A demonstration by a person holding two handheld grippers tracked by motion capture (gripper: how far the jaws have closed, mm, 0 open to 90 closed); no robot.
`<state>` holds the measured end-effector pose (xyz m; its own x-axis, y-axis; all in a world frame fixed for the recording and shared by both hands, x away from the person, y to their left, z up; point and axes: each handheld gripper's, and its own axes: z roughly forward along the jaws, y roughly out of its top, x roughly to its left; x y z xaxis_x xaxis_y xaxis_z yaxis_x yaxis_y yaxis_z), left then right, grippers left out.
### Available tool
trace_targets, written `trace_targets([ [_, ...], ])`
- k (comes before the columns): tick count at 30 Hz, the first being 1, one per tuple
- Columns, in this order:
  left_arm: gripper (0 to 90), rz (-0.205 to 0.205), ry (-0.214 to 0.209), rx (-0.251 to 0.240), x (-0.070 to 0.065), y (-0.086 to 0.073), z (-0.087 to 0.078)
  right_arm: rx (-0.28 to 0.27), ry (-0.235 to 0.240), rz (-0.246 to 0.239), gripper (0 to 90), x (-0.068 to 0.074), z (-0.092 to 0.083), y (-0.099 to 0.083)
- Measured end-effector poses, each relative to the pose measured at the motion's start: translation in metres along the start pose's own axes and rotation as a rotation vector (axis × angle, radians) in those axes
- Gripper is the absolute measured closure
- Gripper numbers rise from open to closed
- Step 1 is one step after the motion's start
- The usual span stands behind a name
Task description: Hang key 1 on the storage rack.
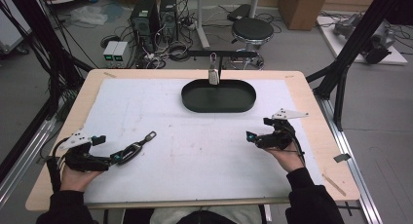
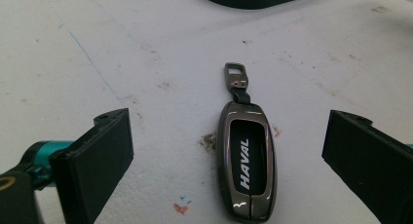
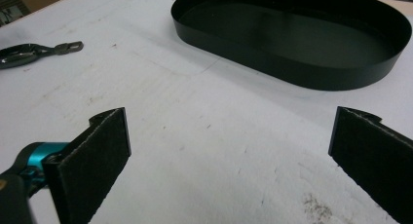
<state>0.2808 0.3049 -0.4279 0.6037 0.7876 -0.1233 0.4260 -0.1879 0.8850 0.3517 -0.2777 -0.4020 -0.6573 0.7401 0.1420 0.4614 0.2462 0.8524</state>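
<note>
Gunmetal key fob (image 2: pixel 247 165) lies flat at lower centre of my left gripper view, clip end pointing away, between my left gripper's (image 2: pixel 229 160) wide-spread jaws so I can close on its sides. My right gripper (image 3: pixel 229 156) waits wide before the black tray (image 3: pixel 311 75).

"HAVAL" (white) on key fob (image 2: pixel 247 166)
</note>
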Motion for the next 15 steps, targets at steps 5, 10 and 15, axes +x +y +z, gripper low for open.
trace_targets([
  [5, 5.0, -0.003, 0.001, -0.004, 0.0, 0.0, 0.0, 0.0, 0.007, -0.004, 0.8, 0.004, -0.002, -0.008],
  [10, 5.0, -0.003, 0.0, -0.003, 0.001, 0.0, -0.001, 0.001, 0.027, -0.007, 0.8, 0.009, -0.007, -0.026],
  [15, 5.0, -0.004, 0.0, -0.003, 0.0, 0.0, 0.0, -0.009, 0.006, 0.007, 0.8, 0.008, -0.015, -0.036],
])
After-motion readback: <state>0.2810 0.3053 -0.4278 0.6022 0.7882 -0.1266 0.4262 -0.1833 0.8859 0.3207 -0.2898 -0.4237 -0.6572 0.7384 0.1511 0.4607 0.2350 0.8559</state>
